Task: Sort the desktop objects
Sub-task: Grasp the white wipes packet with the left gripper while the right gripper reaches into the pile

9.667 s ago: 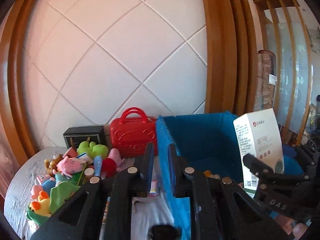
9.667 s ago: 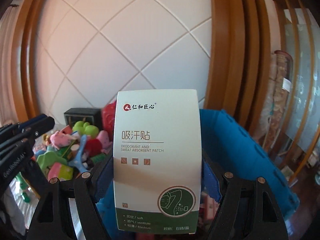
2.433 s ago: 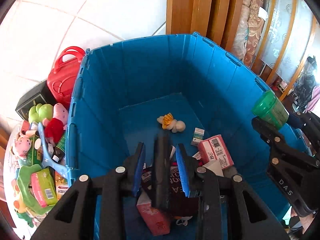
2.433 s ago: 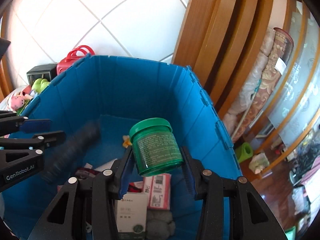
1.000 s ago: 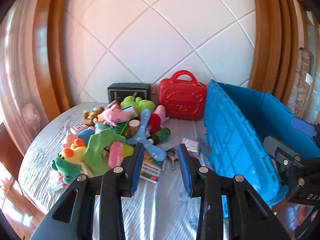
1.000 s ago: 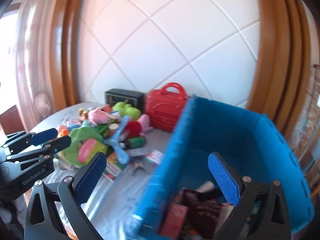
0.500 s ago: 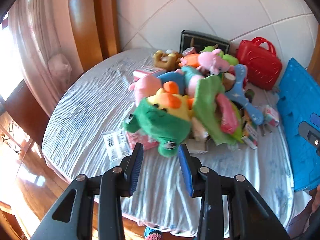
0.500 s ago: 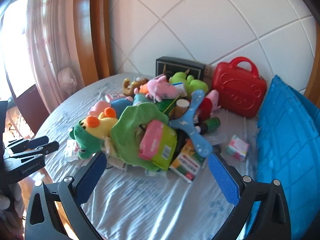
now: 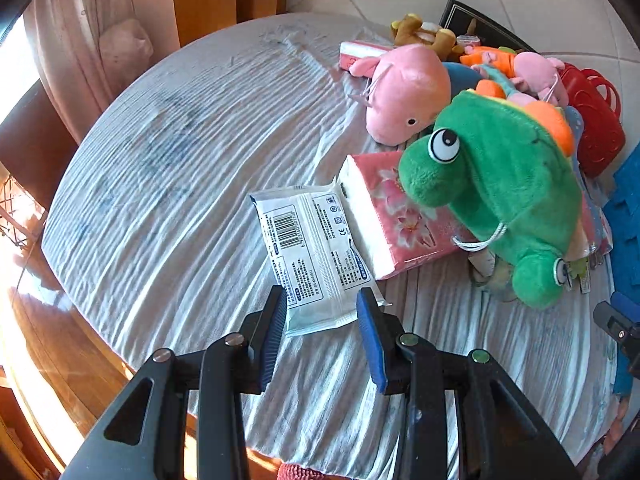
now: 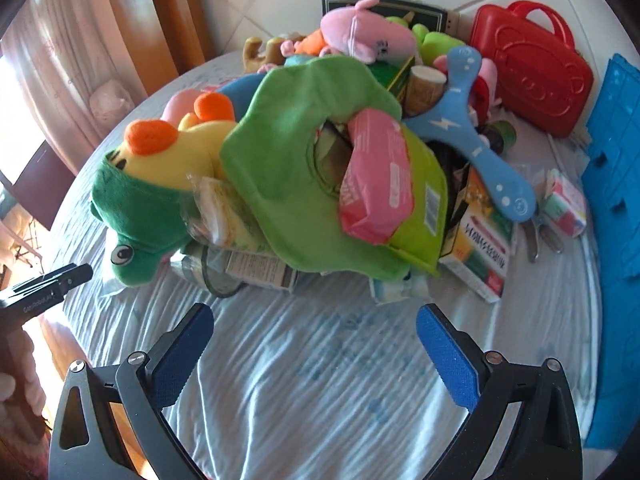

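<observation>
A white flat packet with a barcode (image 9: 312, 252) lies on the striped tablecloth, its near end between the open jaws of my left gripper (image 9: 322, 314). Behind it lie a pink tissue pack (image 9: 394, 216), a green frog plush (image 9: 496, 196) and a pink pig plush (image 9: 404, 92). My right gripper (image 10: 312, 338) is open wide and empty, above bare cloth in front of the toy pile, which holds a green cloth (image 10: 292, 168), a pink pack (image 10: 376, 176), a blue slingshot toy (image 10: 480, 136) and a medicine box (image 10: 478, 248).
The blue bin wall (image 10: 616, 184) stands at the right, also in the left wrist view (image 9: 628, 208). A red toy case (image 10: 532, 52) and a black box (image 10: 384, 6) stand at the back by the tiled wall. The round table's edge (image 9: 80, 312) drops off at the left.
Both grippers have moved down and closer to the table. My left gripper has come up to the white packet. My right gripper has closed in on the toy pile.
</observation>
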`<state>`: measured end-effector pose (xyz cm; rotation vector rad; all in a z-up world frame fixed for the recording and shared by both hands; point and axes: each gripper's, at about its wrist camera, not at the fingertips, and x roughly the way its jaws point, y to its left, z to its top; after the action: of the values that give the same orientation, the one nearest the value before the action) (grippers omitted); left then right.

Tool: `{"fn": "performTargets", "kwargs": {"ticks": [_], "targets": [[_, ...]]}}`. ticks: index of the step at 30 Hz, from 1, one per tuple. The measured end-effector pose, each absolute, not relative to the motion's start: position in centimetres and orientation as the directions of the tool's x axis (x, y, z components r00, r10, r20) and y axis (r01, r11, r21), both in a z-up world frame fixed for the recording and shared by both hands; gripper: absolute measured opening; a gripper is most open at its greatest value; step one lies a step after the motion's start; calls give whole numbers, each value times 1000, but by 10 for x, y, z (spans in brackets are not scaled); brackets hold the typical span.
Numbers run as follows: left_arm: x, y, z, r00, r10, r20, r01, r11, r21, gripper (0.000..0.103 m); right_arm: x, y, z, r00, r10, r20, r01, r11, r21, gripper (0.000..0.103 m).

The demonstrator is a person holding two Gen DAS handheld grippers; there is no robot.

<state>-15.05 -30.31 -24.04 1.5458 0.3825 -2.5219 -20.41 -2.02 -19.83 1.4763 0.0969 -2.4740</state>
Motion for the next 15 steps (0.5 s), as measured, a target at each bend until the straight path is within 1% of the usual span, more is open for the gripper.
{"fn": "performTargets", "kwargs": {"ticks": [3, 6, 9, 10, 12, 14, 15], "targets": [[-166, -300, -253, -441, 20, -897, 256, -955, -147, 36, -207, -26, -218, -426, -183, -886, 257, -964, 75, 101], [-183, -293, -268, -413, 23, -910, 234, -963, -131, 36, -212, -29, -230, -412, -188, -892, 252, -964, 87, 98], [-192, -284, -269, -429, -60, -901, 209, -977, -34, 36, -218, -37, -238, -408, -210, -889, 255, -961, 111, 97], [-196, -284, -270, -430, -73, -900, 206, -978, -19, 39, -221, -40, -241, -406, -218, -888, 256, -959, 119, 97], [-201, -287, -272, -433, -98, -896, 212, -977, 5, 48, -226, -47, -245, -405, -238, -883, 258, -956, 140, 97], [-209, -293, -280, -404, -125, -906, 222, -974, 36, 70, -232, -54, -250, -412, -235, -881, 251, -958, 138, 97], [-212, -297, -286, -389, -113, -914, 224, -974, 25, 72, -236, -56, -252, -414, -235, -879, 244, -959, 141, 97]]}}
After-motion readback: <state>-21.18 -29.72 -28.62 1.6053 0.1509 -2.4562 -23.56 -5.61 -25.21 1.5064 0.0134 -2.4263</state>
